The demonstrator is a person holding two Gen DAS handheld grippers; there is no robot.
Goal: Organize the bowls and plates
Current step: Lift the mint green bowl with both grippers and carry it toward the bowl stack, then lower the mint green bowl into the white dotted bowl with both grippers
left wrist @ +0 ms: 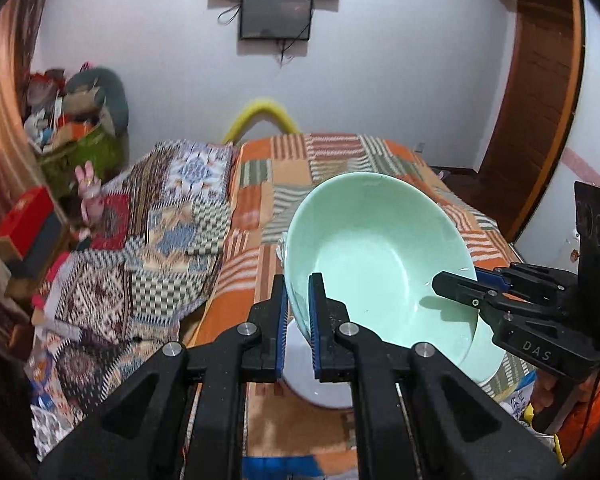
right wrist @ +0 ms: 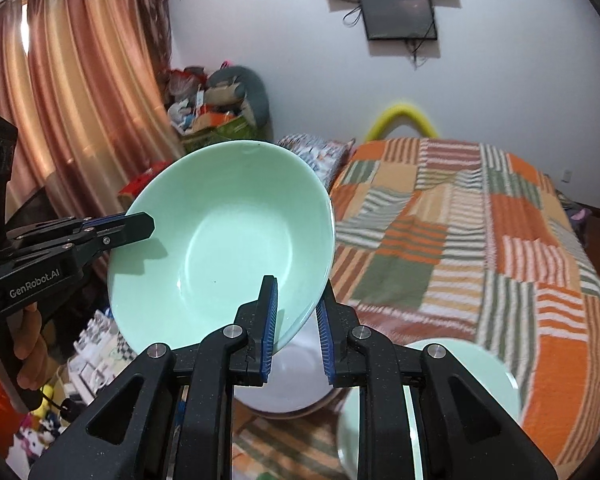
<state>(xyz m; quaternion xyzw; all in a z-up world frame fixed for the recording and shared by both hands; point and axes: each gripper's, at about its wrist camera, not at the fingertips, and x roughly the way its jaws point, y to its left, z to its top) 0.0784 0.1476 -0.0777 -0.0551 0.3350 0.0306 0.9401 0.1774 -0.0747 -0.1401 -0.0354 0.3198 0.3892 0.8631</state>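
Note:
A mint green bowl (left wrist: 380, 248) hangs tilted above the bed, held by its rim from two sides. My left gripper (left wrist: 299, 312) is shut on the rim's near left part, one finger inside the bowl and one outside. My right gripper (left wrist: 456, 286) clamps the opposite edge. In the right wrist view the same bowl (right wrist: 228, 248) fills the middle, with my right gripper (right wrist: 296, 304) shut on its lower right rim and the left gripper (right wrist: 140, 226) gripping its left edge. Directly beneath lies a white bowl (left wrist: 316, 384) (right wrist: 288, 384) on the blanket.
A second mint green dish (right wrist: 460, 360) lies on the bed at the lower right. An orange patchwork blanket (right wrist: 480, 240) covers the bed, with a patterned quilt (left wrist: 148, 248) bunched on its left. Clutter (left wrist: 72, 120) piles up by the curtains. A wooden door (left wrist: 540, 100) stands at the right.

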